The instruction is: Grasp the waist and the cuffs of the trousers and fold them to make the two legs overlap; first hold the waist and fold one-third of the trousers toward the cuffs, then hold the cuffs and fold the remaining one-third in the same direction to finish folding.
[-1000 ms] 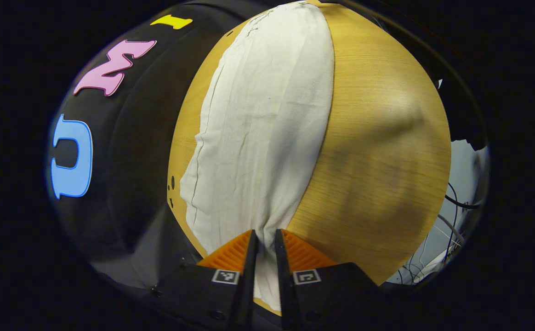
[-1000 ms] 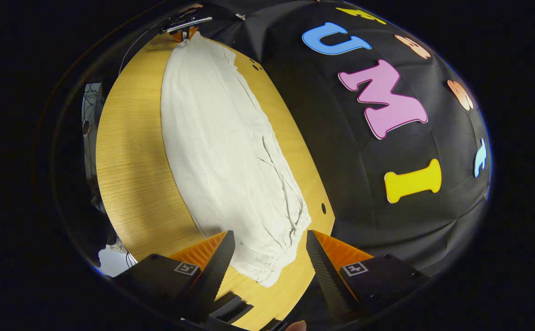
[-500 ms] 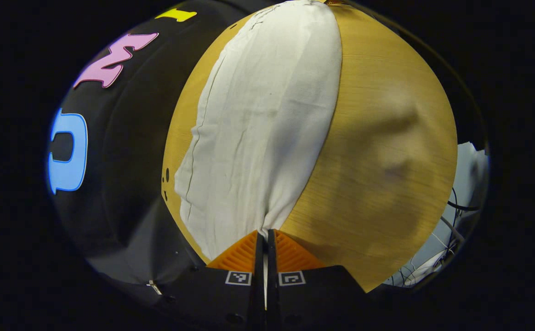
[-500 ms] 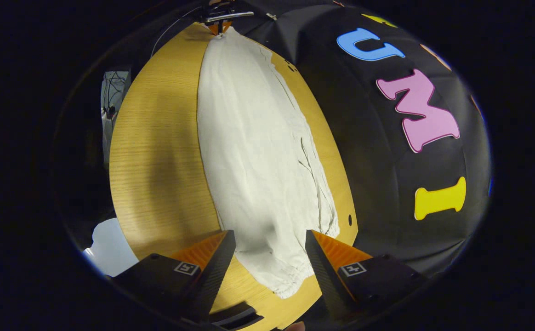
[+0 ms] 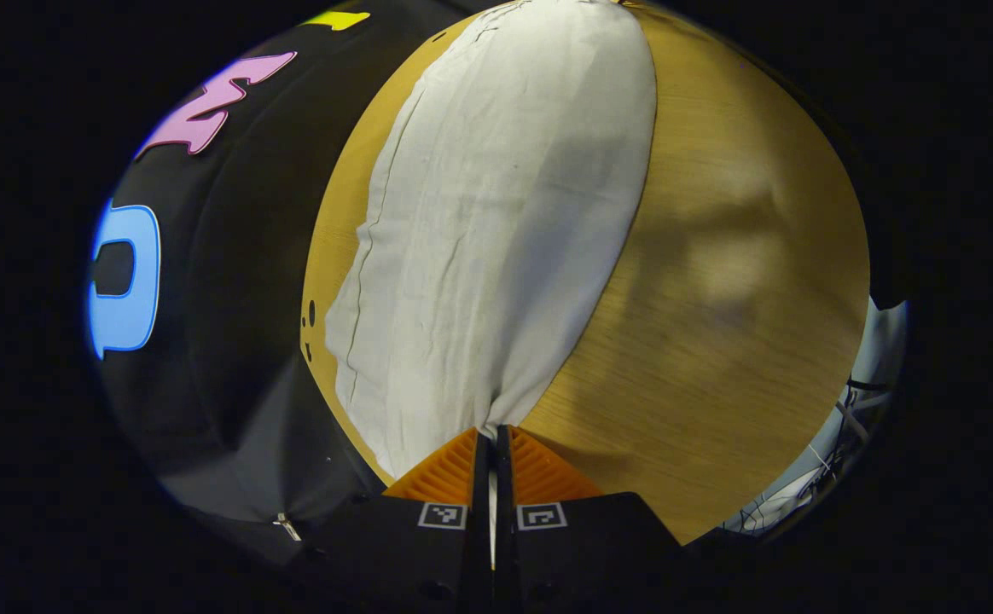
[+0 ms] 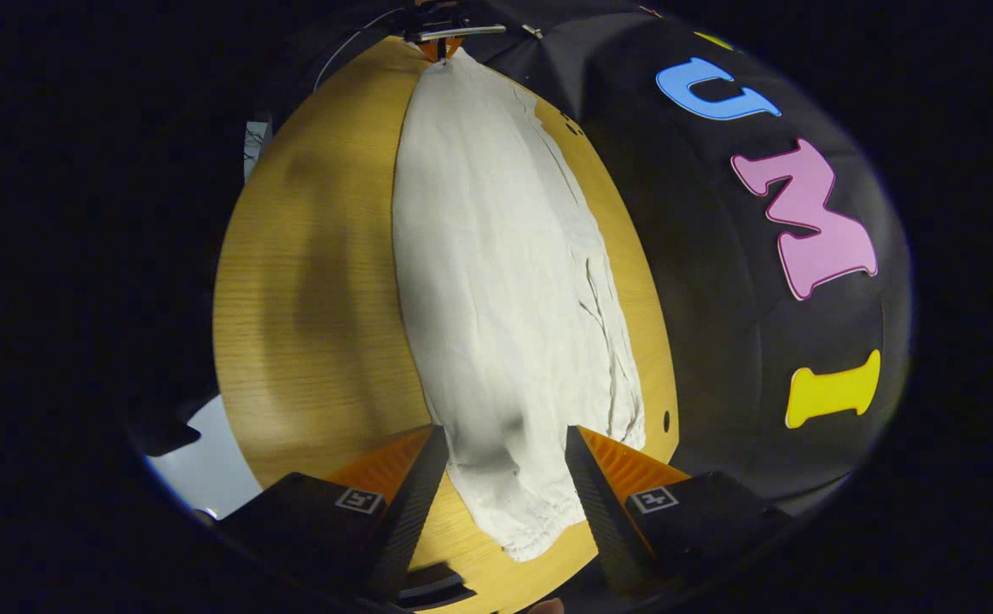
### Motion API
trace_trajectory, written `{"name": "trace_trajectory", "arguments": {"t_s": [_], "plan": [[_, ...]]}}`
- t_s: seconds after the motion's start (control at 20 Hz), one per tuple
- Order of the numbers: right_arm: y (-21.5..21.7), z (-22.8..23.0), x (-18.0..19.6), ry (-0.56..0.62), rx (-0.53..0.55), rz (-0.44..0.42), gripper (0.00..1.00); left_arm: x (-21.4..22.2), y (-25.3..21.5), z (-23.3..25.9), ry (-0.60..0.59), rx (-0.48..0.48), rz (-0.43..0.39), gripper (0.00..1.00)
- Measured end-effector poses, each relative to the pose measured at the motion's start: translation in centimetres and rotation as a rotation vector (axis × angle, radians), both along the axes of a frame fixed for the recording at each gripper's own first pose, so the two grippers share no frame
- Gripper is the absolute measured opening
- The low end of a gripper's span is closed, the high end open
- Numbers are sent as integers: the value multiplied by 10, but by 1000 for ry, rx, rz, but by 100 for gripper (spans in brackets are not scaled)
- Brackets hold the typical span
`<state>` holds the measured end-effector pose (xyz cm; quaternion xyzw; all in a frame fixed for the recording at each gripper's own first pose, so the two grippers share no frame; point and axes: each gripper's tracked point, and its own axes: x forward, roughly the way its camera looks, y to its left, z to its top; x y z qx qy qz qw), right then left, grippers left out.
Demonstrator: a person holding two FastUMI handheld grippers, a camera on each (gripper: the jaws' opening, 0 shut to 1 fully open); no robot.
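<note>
Wall: black cloth down the left of the left gripper view, running beside the table's far edge.
Table: pale wood, bare on the right of the trousers, with soft shadows lying across it.
Trousers: off-white, laid out long on the table and lightly creased; from the left gripper view they stretch straight away from the fingers toward the top.
Left gripper: low at one end of the trousers, pointing along their length. Fingers pressed together with a pinch of cloth between them, and the fabric gathers into a point right at the tips.
Left gripper, far off: seen at the top of the right gripper view, sitting at the far end of the trousers, cloth drawn up to it.
Floor: a pale patch past the table's left edge in the right gripper view.
Waist: the gathered, elastic end lies flat at the bottom of the right gripper view, close to the table's near edge.
Right gripper: held above the waist end, looking down the trousers. Fingers wide apart, one on each side of the cloth; whether they touch it, I cannot tell.
Holes: small dark holes in the tabletop just right of the waist, by the wall.
</note>
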<state>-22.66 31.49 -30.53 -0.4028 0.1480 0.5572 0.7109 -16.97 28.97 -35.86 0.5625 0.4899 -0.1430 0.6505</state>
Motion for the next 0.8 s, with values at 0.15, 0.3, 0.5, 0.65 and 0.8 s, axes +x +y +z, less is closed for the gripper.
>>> {"name": "trace_trajectory", "arguments": {"t_s": [0.15,0.3,0.5,0.65,0.8], "plan": [[7,-16,10,35,-36,-41,71,2,1,-1,-2,-5,-28,7],[9,-25,7,84,-91,-51,13,4,3,-1,-11,-4,-32,7],[7,-19,11,105,-104,-69,6,7,-1,1,-43,-74,16,6],[8,9,30,29,-49,-107,6,16,2,19,-114,-145,83,6],[9,32,54,3,0,-159,6,35,7,36,-171,-160,107,6]]}}
